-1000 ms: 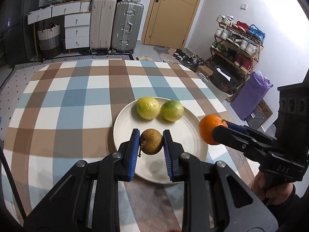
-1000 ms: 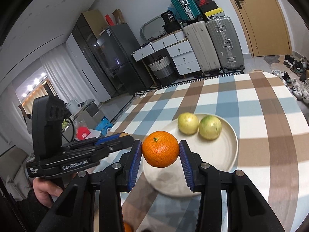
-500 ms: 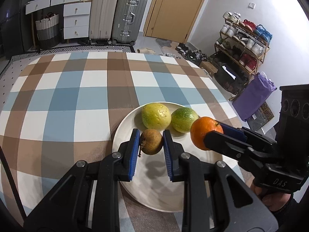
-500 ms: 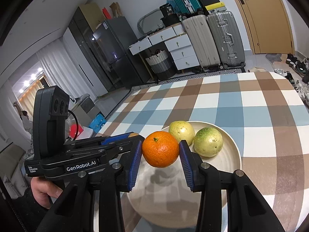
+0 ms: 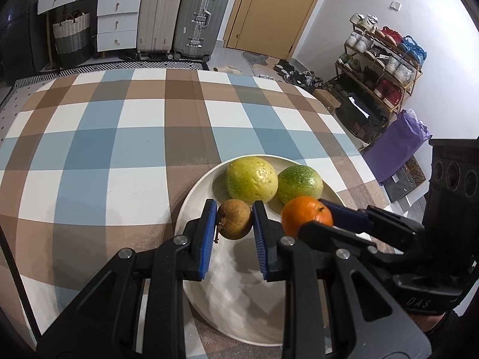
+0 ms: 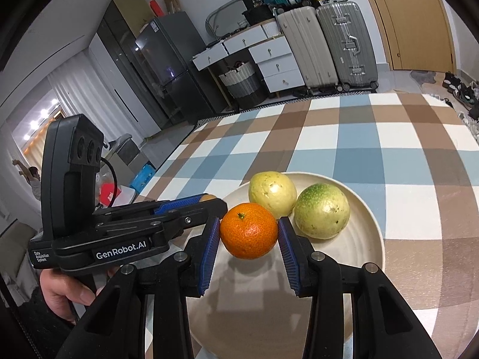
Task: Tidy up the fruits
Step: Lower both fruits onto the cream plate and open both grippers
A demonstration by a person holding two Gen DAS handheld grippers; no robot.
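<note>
Two fruits were still up in the air at this point, both over the round cream-white plate (image 5: 194,197) sitting near the front right edge of the blue, brown and white checked tablecloth (image 5: 119,137). Already lying on the plate's far side, touching each other: a yellow-green round fruit (image 5: 251,179) and a greener speckled one (image 5: 300,184).

So the step in hand looked like delivery, two pieces being brought down to join the pair. The right gripper (image 6: 248,240) was clamped on a bright orange mandarin (image 6: 249,229), blue pads pressed against both its sides, hovering just in front of the two green ones. The left gripper (image 5: 235,223) was pinched tight on a small brown, rough-skinned round fruit (image 5: 234,219) with a short stem, held over the plate's left half. A hand (image 6: 64,290) gripped the left tool's handle.

My guess for the next move: lower each one until it touches the plate, then let the jaws spread. Round fruit rolls, so I'd set them gently on the bare near half, and the two tools were close enough to bump.

Compared with a second earlier, both grippers had come forward and down. The plate filled more of each view, the mandarin had slid in from beyond the plate's right rim, and neither grip had loosened.
</note>
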